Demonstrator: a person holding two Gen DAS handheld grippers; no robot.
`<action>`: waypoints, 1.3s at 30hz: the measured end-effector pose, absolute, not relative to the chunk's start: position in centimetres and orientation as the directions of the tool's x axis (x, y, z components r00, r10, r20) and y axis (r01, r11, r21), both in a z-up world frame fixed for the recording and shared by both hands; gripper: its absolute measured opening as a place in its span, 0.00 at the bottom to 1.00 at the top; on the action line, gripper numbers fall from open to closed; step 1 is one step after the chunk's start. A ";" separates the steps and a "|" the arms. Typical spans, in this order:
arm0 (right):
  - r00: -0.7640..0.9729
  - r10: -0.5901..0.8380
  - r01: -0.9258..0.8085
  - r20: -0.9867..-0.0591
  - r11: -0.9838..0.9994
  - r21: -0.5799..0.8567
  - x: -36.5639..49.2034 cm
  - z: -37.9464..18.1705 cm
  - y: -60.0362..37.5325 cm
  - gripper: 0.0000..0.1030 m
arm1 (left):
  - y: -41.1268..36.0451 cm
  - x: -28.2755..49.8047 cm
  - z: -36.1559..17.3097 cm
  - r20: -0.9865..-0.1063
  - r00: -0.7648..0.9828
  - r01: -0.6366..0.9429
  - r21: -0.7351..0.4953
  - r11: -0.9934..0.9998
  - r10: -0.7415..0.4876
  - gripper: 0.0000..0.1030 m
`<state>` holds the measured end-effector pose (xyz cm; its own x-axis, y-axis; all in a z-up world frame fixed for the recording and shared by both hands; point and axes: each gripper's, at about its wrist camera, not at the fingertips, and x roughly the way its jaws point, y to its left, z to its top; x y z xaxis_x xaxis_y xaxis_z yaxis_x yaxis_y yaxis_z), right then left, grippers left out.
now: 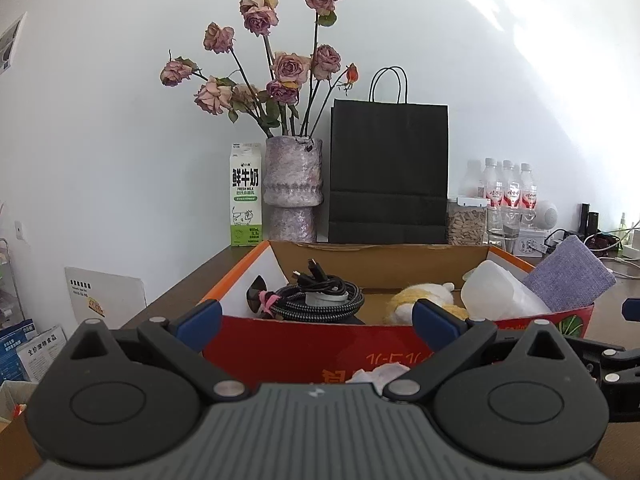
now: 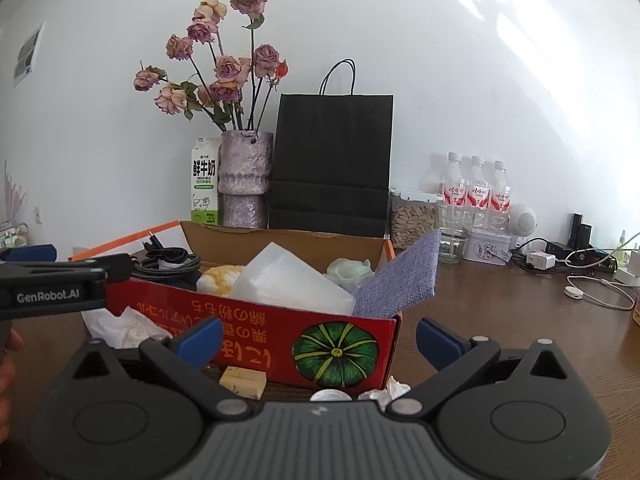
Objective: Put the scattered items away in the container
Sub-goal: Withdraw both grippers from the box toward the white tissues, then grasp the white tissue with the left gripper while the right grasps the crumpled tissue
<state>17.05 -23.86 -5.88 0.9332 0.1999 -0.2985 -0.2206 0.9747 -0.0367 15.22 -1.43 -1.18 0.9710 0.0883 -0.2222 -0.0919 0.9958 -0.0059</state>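
Jaws of left gripper (image 1: 316, 320) and right gripper (image 2: 320, 336) gape wide, empty, facing the red box (image 2: 256, 344).

- Daylight is streaming in from the upper right, washing out the wall (image 1: 540, 60) in glare.
- Fisheye distortion is bending both views' edges; the corners are vignetting dark.

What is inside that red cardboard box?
The red box holds coiled black cables, a yellow-and-white plush toy, a translucent plastic container, a purple cloth and something pale green. Its floor beneath them is hidden.
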 end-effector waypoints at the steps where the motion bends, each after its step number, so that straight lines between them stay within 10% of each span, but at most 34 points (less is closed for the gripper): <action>1: 0.932 0.195 -0.216 -0.306 0.976 -0.035 16.9 -5.9 -24.0 1.00 | -1.5 15.2 -1.2 -0.235 0.969 -0.084 -0.008 0.996 0.080 1.00; 24: 0.835 0.136 -0.145 -0.533 0.989 0.026 18.2 -7.8 -26.5 1.00 | -2.5 16.4 -2.4 -0.429 0.903 0.002 0.002 1.000 -0.001 0.99; 33: 0.828 0.085 -0.060 -0.554 0.996 0.064 20.3 -8.0 -29.5 0.95 | -1.3 17.8 -2.7 -0.474 0.880 0.000 -0.079 0.997 -0.038 0.78; 39: 0.803 0.105 -0.073 -0.586 0.994 0.079 21.9 -8.4 -30.1 0.71 | -1.1 18.6 -3.0 -0.502 0.862 0.009 -0.115 0.993 -0.066 0.58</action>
<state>21.85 -30.10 -8.36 0.8032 0.1054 -0.5862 -0.0727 0.9942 0.0792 18.60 -1.05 -3.01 0.8623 -0.0661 -0.5021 0.0094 0.9934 -0.1147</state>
